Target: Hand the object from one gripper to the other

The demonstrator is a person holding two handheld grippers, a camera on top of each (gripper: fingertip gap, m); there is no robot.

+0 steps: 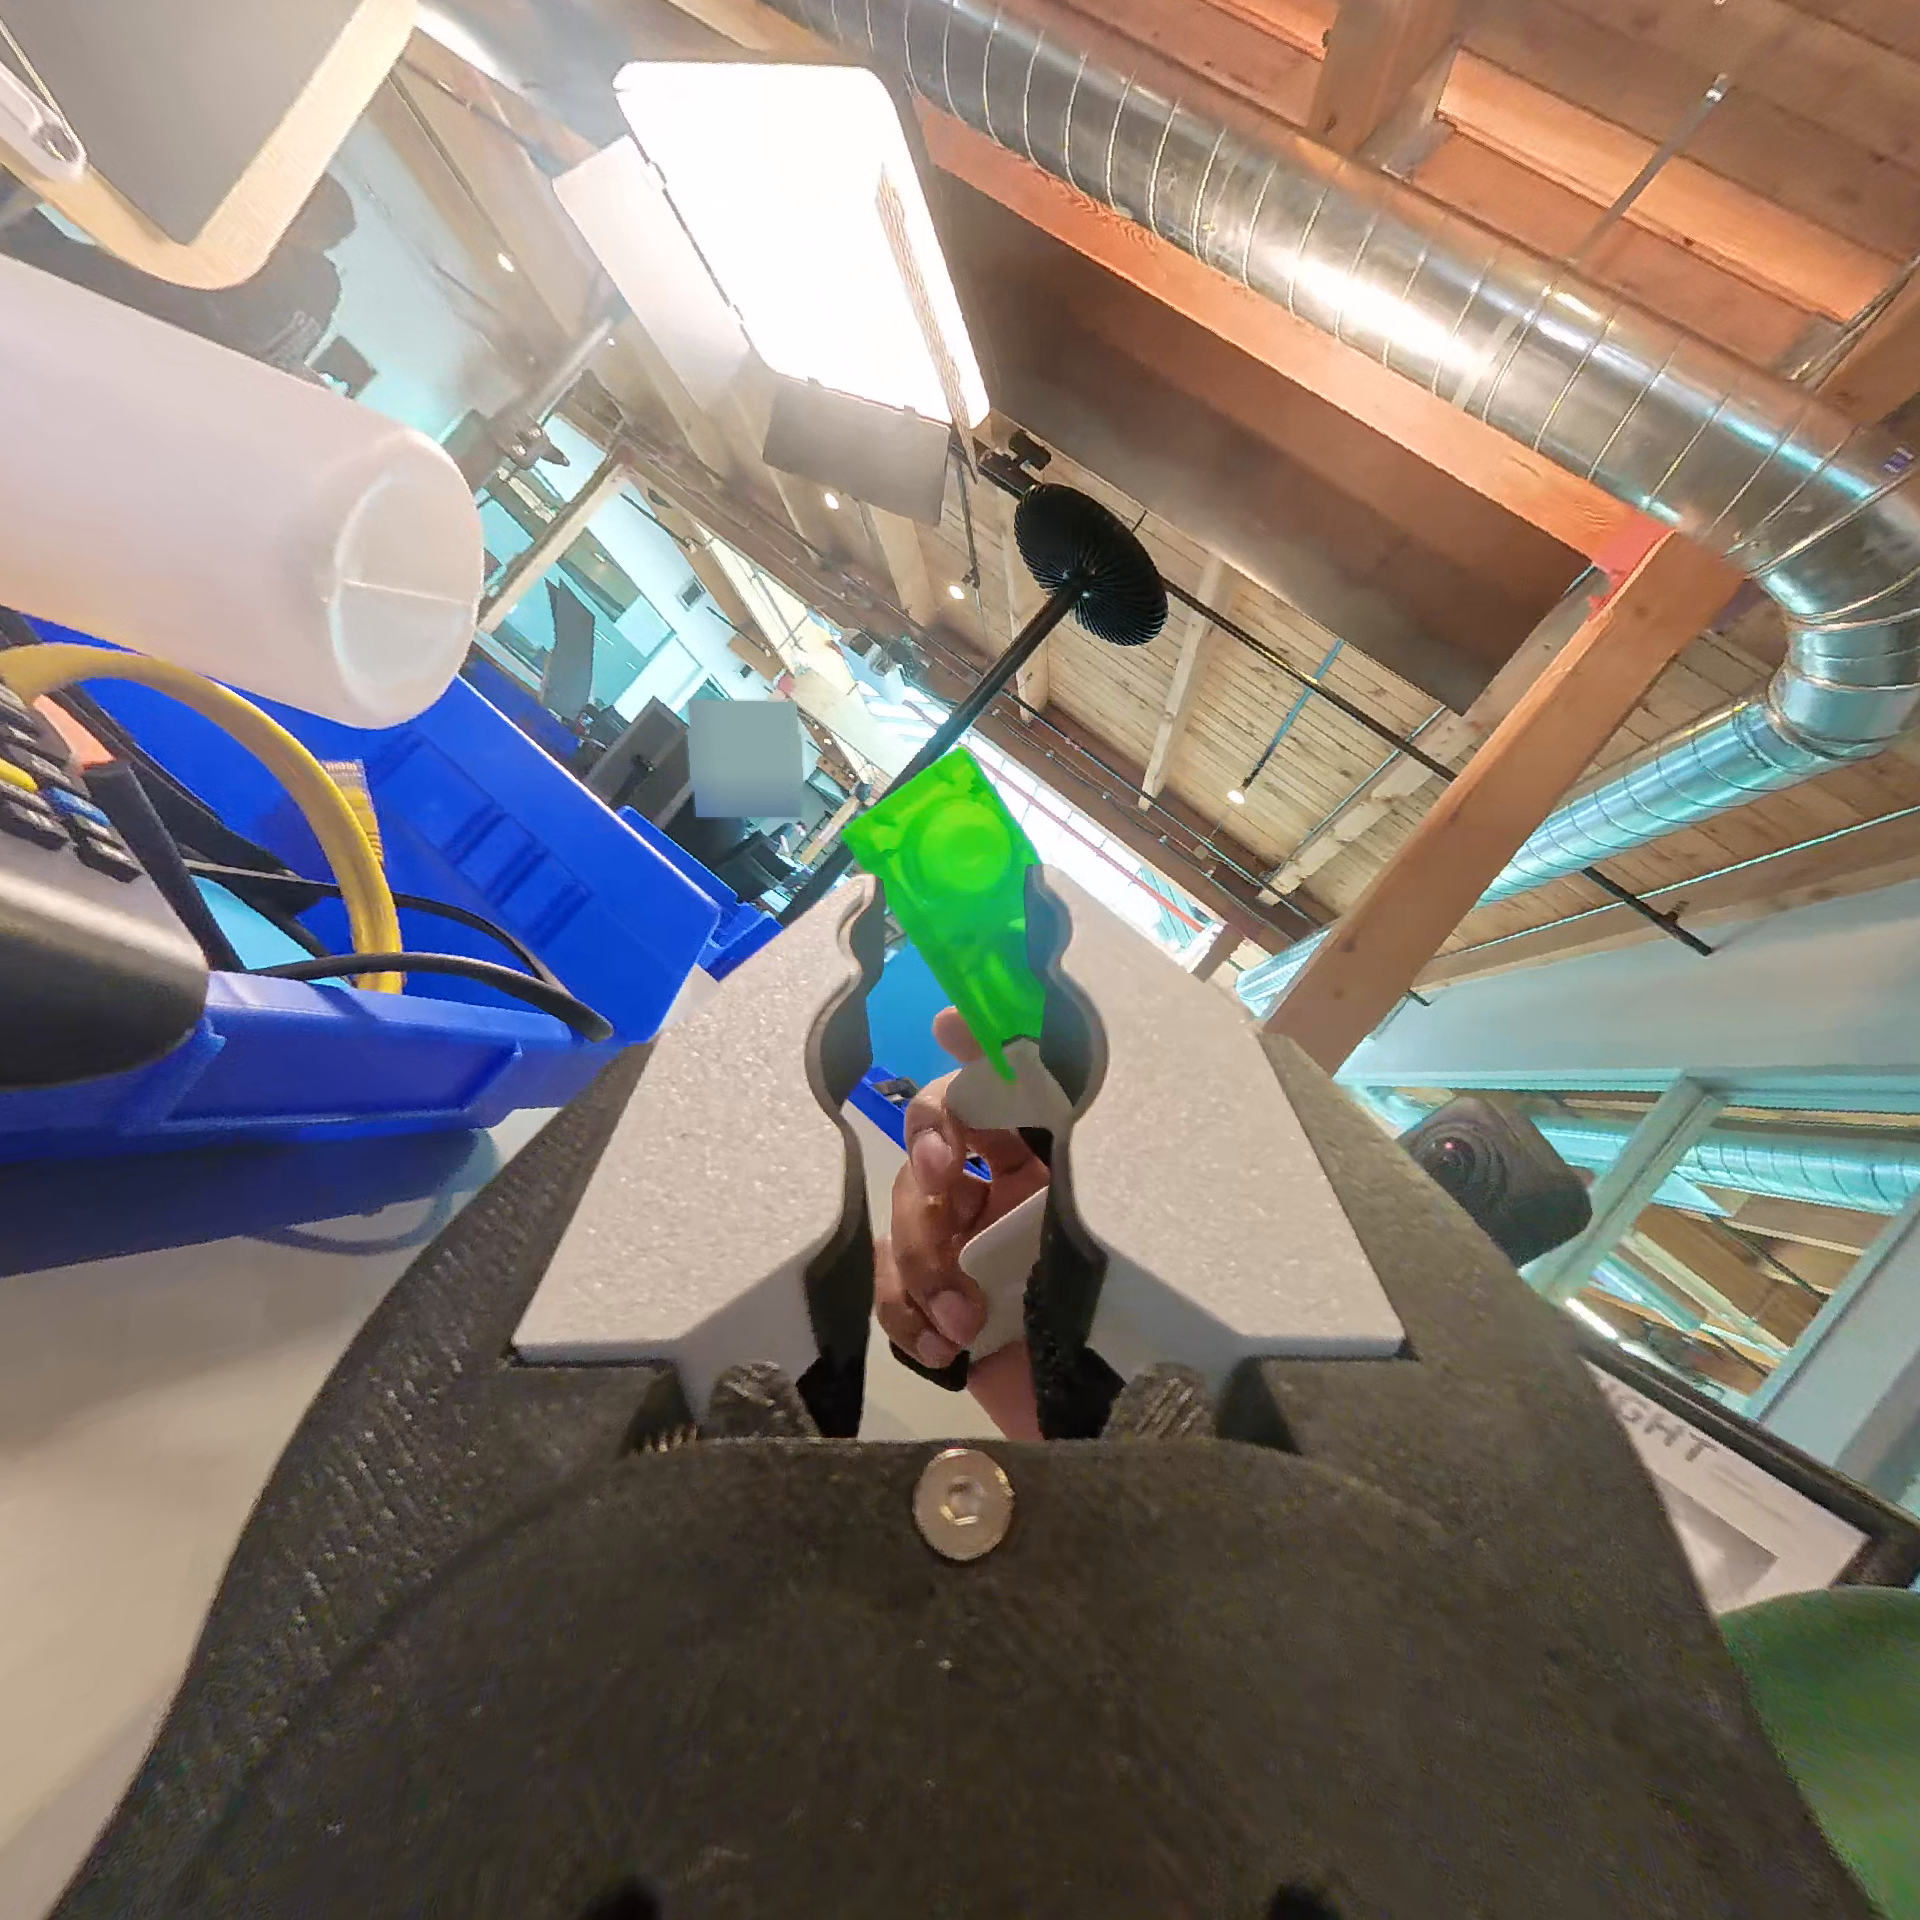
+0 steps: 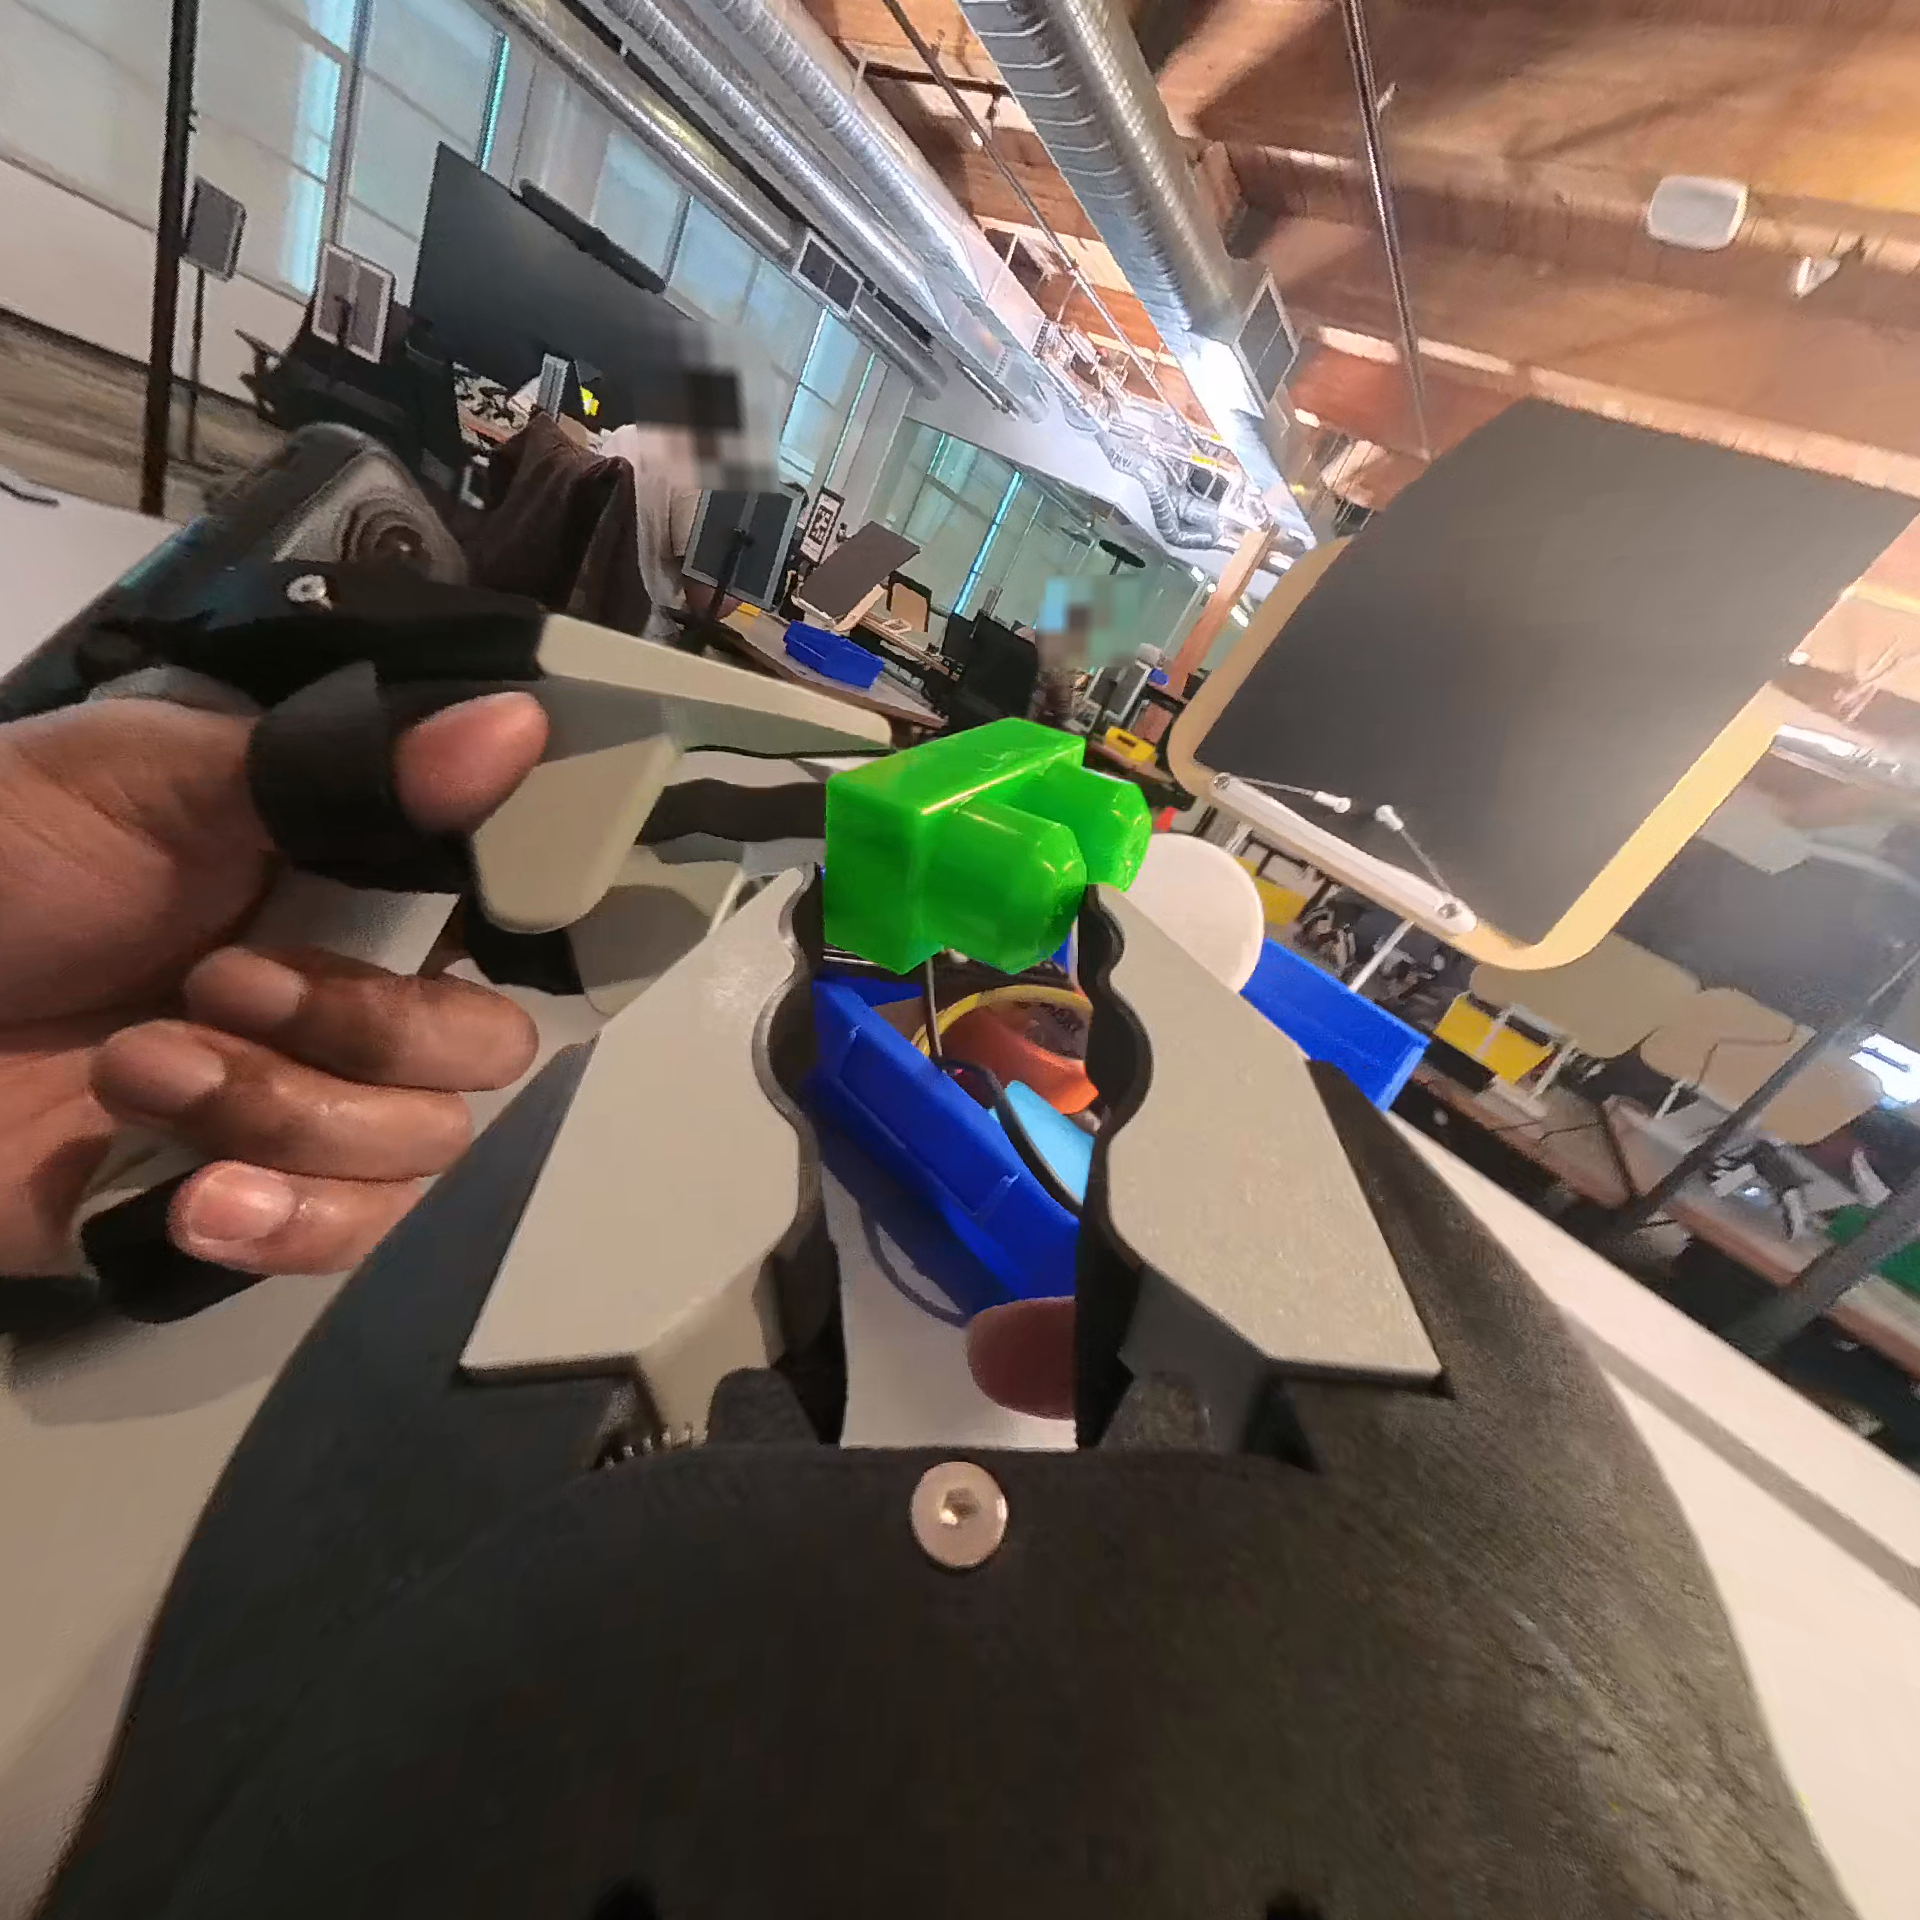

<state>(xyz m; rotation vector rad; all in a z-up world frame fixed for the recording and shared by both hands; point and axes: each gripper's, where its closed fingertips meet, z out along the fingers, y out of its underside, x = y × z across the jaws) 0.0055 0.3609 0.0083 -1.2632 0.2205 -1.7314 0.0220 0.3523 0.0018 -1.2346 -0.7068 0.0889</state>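
A bright green plastic piece is sitting in mid-air above a white tabletop, caught between the tips of both grippers at once. The left gripper is nearly closed and appears to be pinching the piece's sides. The right gripper is narrowed to the piece's width and appears to be gripping its other end. Both holds are sitting at the very fingertips, so the piece is risking a slip or twist if one gripper is opening before the other is holding firmly. It could be dropping into the cluttered blue bin below, or onto the tabletop.
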